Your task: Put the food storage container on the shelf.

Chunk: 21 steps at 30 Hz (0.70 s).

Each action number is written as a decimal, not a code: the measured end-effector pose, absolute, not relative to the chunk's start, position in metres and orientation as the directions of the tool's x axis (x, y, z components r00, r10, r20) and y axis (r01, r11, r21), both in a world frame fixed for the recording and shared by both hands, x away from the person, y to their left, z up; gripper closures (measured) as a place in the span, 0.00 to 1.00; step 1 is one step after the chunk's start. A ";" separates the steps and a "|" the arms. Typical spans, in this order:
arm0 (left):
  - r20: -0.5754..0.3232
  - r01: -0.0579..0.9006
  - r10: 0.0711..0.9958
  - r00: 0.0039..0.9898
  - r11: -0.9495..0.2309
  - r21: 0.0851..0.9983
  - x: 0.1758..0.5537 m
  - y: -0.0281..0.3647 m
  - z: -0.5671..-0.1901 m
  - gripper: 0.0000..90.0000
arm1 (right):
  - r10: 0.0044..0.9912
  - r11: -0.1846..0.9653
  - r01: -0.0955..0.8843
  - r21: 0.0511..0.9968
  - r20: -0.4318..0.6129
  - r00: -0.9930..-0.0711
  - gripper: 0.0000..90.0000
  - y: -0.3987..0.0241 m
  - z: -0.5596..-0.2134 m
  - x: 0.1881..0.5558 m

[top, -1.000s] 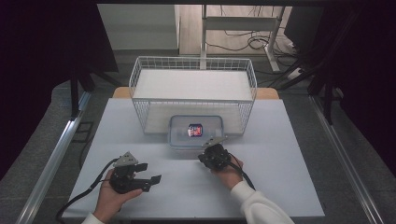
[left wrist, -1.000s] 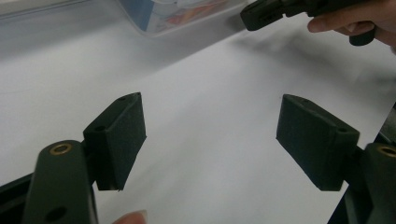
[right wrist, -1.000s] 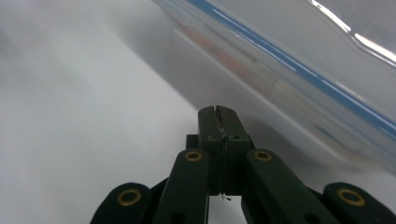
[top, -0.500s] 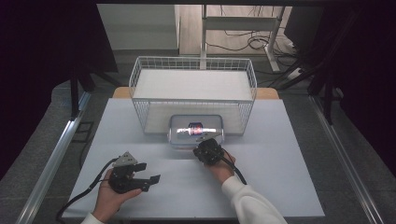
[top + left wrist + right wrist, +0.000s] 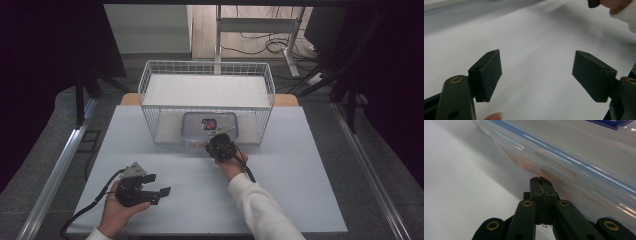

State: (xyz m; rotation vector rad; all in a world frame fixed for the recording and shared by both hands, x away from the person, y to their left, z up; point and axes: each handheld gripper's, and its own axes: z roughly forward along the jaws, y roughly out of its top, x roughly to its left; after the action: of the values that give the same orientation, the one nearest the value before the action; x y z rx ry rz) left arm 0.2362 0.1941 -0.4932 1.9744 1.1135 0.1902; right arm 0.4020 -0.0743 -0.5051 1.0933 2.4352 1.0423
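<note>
Dim room, dark curtains either side, white desk [image 5: 300, 190] lit from above. Just ahead of the right gripper [image 5: 218, 143]: a clear, flat plastic container with a blue-edged lid and a red label [image 5: 210, 126], against the front of the white wire basket [image 5: 207, 90] — inside or in front of it, hard to say through the mesh. Right gripper shut tight, tips pressed together with nothing between, touching or nearly touching the container's side wall. Left gripper [image 5: 150, 187] off to the near side, well apart, parted to a middling gap and empty.

Probably light, stiff, smooth and slippery; best taken at the lid rim, not the bulging wall.

Right gripper view: orange-red contents, blurred, behind the wall [image 5: 564, 165]. High view: lid, label, basket. Left gripper view: bare desk between the pads [image 5: 487, 72].
</note>
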 end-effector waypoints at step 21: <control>-0.244 0.636 0.762 0.600 -0.269 0.724 0.238 0.194 -0.495 0.26 | 0.718 0.497 0.499 0.709 -0.013 -0.696 0.99 -0.085 -0.488 0.403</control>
State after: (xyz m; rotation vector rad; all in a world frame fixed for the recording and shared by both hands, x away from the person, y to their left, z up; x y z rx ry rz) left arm 0.2376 0.1942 -0.4947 1.9927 1.1074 0.1911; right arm 0.4030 -0.0848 -0.4879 1.0243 2.4377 1.0067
